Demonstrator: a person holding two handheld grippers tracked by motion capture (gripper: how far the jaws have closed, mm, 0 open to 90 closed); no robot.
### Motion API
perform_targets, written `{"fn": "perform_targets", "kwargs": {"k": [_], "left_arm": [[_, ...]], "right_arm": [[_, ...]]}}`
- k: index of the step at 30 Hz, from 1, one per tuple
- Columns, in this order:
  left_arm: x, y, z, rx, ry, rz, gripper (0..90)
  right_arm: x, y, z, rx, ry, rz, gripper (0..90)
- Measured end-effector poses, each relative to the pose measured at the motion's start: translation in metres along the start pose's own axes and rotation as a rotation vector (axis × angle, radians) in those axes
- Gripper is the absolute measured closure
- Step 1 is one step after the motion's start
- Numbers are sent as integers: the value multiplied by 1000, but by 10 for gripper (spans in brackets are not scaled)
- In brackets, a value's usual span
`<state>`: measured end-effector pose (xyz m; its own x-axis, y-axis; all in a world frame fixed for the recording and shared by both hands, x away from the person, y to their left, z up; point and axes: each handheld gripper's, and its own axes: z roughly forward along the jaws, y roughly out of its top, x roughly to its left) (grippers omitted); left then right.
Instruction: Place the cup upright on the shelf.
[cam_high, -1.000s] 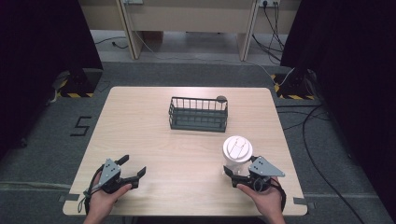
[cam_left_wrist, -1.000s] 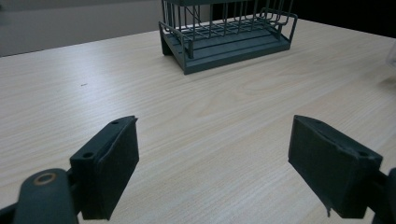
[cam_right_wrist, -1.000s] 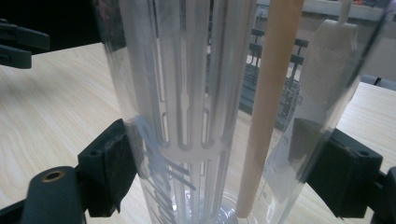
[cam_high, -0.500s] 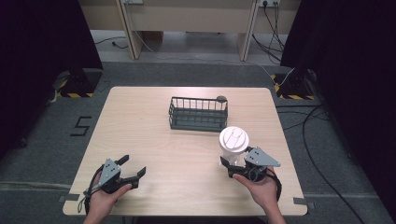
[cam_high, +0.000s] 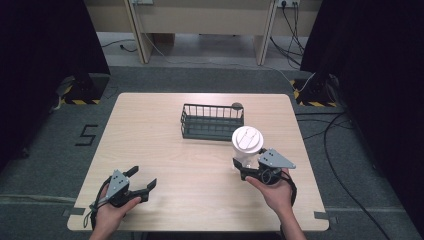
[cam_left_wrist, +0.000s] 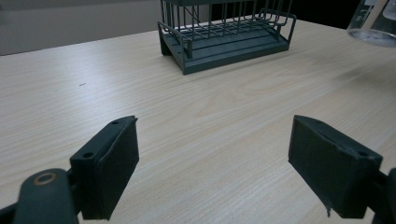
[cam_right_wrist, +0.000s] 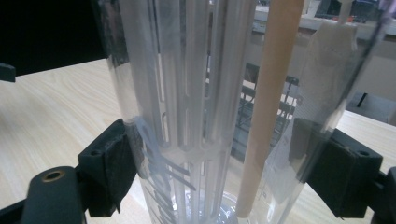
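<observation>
Cup (cam_right_wrist: 210, 116) contents blur behind clear wall between right tongs (cam_right_wrist: 224, 168)

The worktop (cam_high: 165, 150) is pale, matt wood grain. The basket (cam_high: 212, 121) is dark coated wire. The bottle (cam_right_wrist: 210, 93) is clear, glossy plastic with a white lid (cam_high: 248, 138). The jaws look matt black, rubbery.

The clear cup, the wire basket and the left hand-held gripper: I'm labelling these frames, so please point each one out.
Clear cup (cam_high: 247, 138): high view, on its white lid.
Wire basket (cam_left_wrist: 219, 44): left gripper view, on its dark floor.
Left hand-held gripper (cam_high: 143, 178): high view, midway between its open fingertips.
</observation>
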<state>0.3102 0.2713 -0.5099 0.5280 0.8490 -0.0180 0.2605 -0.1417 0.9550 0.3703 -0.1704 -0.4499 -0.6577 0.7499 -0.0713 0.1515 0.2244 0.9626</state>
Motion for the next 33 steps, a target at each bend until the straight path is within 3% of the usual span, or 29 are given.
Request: {"fn": "perform_targets", "kwargs": {"k": [33], "left_arm": [[0,0,0,-3,-2,-1,157]], "right_arm": [[-11,39,49,-37,-41,-1,186]]}}
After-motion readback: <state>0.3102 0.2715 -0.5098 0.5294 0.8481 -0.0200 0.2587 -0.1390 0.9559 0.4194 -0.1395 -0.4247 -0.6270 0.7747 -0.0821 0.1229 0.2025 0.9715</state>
